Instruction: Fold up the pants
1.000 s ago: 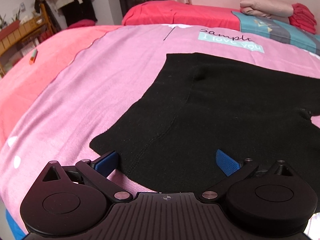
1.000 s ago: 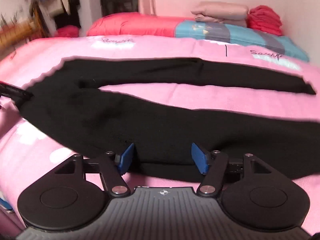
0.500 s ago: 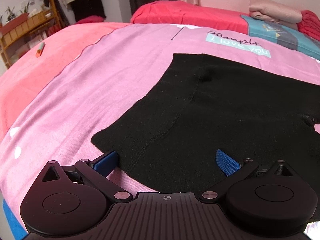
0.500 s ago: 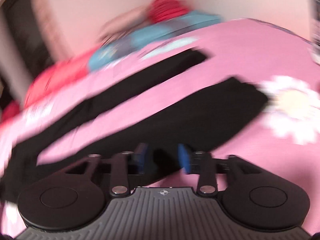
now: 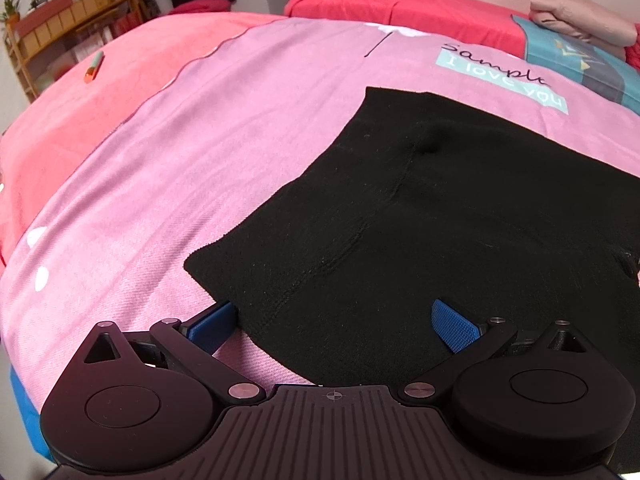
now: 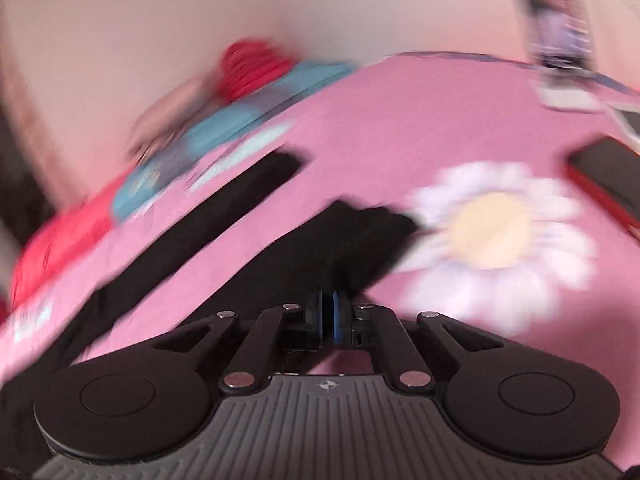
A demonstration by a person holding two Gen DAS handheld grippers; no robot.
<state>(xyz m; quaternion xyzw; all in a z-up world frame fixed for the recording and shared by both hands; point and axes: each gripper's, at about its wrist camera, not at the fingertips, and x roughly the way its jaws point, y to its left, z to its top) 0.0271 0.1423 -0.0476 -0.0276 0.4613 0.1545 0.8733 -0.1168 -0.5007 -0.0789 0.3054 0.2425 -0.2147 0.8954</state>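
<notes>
Black pants [image 5: 440, 216] lie flat on the pink bedspread [image 5: 200, 160]. In the left wrist view the waist end fills the right half. My left gripper [image 5: 334, 324] stands open over its near edge, with one blue pad [image 5: 212, 320] beside the cloth and the other over it. The right wrist view is blurred. It shows both legs [image 6: 224, 216] running up to the right. My right gripper [image 6: 331, 314] is shut at the near leg's edge, close to the hem [image 6: 380, 224], and the black cloth runs right down into its pads.
Folded bedding and pillows [image 5: 580, 20] are stacked at the head of the bed. A small orange and green object [image 5: 93, 66] lies on the red cover at the left. A dark flat device [image 6: 608, 172] lies on the bed right of the daisy print [image 6: 496, 236].
The right gripper swept right along the near leg to its hem end, rolled, and went from open to shut. The left gripper stayed open at the waist, its view shifting slightly.
</notes>
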